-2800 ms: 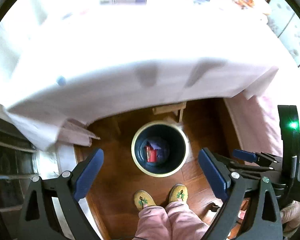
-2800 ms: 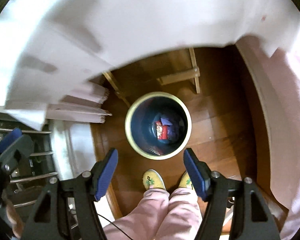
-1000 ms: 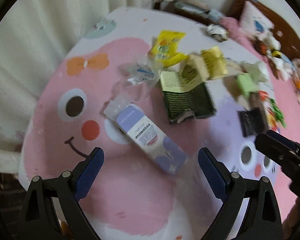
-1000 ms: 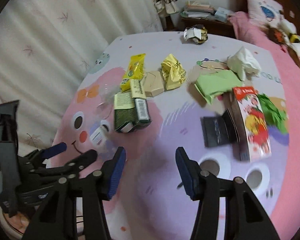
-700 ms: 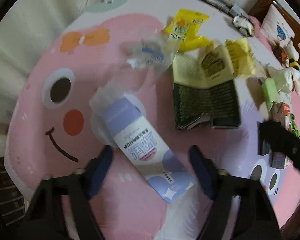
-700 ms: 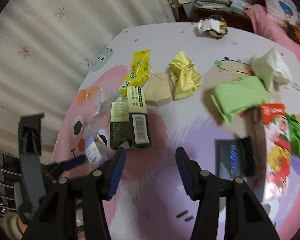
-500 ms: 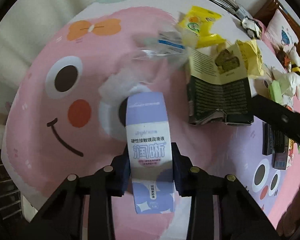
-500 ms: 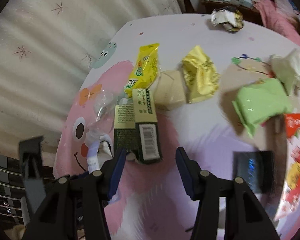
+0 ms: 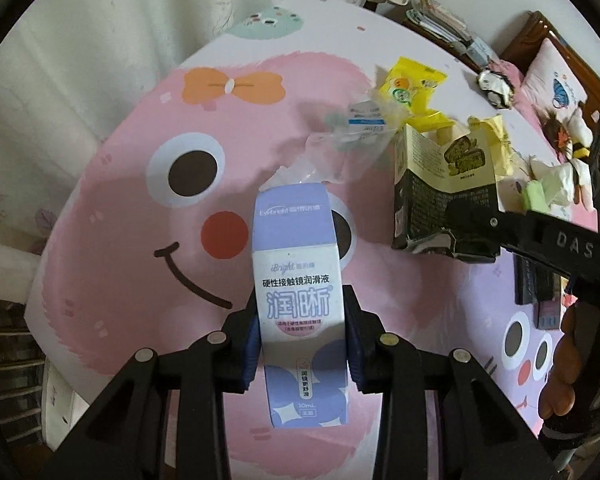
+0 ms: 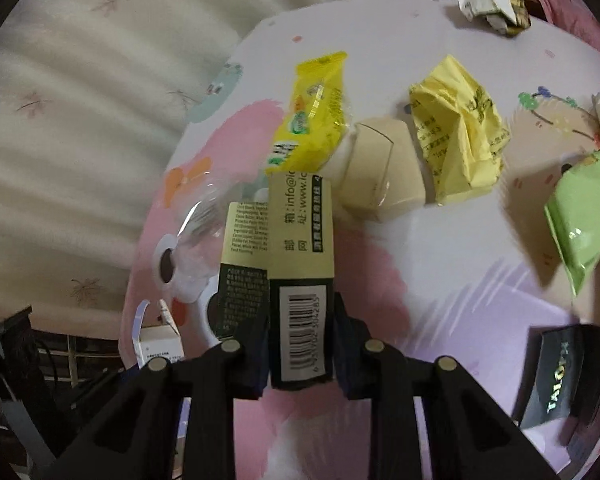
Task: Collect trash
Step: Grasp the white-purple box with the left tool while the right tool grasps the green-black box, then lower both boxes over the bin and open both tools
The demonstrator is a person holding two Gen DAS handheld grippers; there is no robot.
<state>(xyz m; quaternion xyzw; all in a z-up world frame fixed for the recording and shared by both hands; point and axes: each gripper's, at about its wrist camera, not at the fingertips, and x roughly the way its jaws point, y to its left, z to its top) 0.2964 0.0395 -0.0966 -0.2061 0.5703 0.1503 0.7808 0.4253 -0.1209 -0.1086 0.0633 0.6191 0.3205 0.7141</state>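
Observation:
On the pink cartoon tablecloth (image 9: 140, 264) lies a purple-and-white carton (image 9: 296, 264). My left gripper (image 9: 300, 344) is shut on its lower half, a pad pressing each side. My right gripper (image 10: 300, 352) straddles the barcode end of a dark green and cream box (image 10: 300, 248). Its jaws are closing and the pads touch the box's sides. In the left wrist view the same box (image 9: 444, 196) lies to the right, with the right gripper's black body over it. The carton's end (image 10: 156, 344) shows at the right wrist view's lower left.
Beyond the box lie a yellow snack wrapper (image 10: 312, 120), a cream box (image 10: 380, 168), crumpled yellow paper (image 10: 456, 136), a green bag (image 10: 584, 208) and a black box (image 10: 568, 372). A clear plastic wrapper (image 9: 340, 140) lies past the carton. A curtain (image 10: 80, 120) hangs behind the table.
Both grippers came up from the bin on the floor to the tabletop. The left one shut on the purple carton. The right one dropped onto the dark box and narrowed around it.

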